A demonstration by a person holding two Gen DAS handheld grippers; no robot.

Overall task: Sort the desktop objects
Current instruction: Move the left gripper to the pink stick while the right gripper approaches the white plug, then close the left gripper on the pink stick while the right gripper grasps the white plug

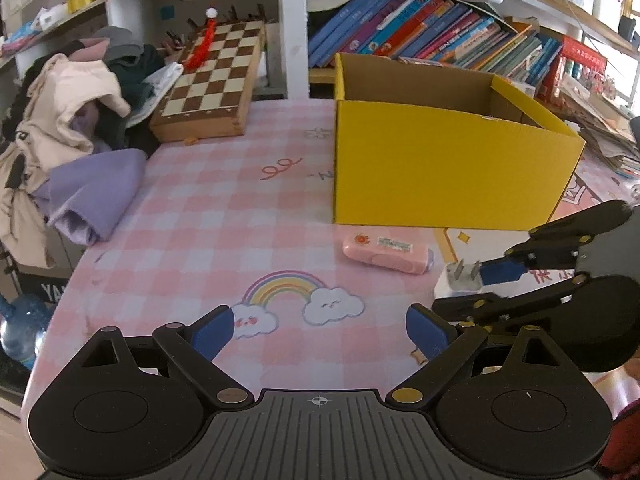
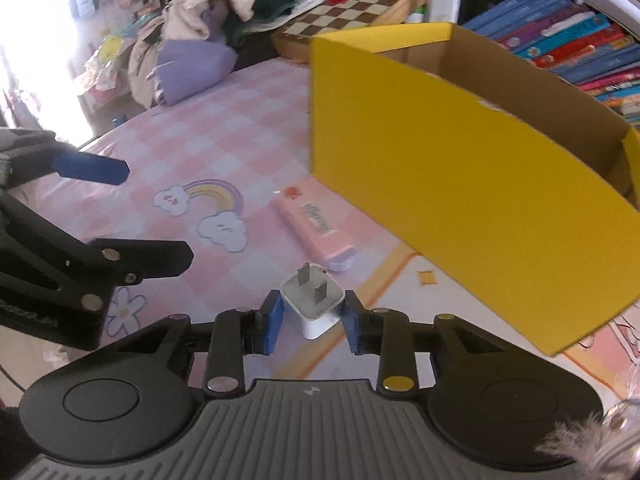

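Right gripper (image 2: 312,322): my pads sit on either side of the white charger (image 2: 314,304), low centre of the right view. They look to be touching its sides; I judge it gripped, prongs pointing up and away from me.
Charger: whether it is off the mat or resting on it, I cannot tell. In the left view it shows at right of centre (image 1: 460,280), at my right tool's tip.
Why held so: the flat sides give the pads a square hold, and the prongs stay clear of them.
Left gripper (image 1: 320,332): jaws wide, nothing between them, over the rainbow print at lower centre of its view. I judge it is waiting, kept aside so as not to cross the right tool.
Box (image 1: 440,168): yellow, open at the top, standing on the pink mat (image 1: 208,216) at centre right. In the right view it fills the upper right (image 2: 460,184). I take it as the bin for sorting.
Pink case (image 1: 388,254): lies flat on the mat, near the box front and just beside the charger. Not yet sorted.
Box contents: hidden from both views.
Clutter: clothes (image 1: 68,128) and chessboard (image 1: 212,84) at upper left, books (image 1: 440,32) on the shelf behind.
Next, by my judgement: lift the charger over the box wall.
Risk: the wall is high, and the charger could clip the rim.
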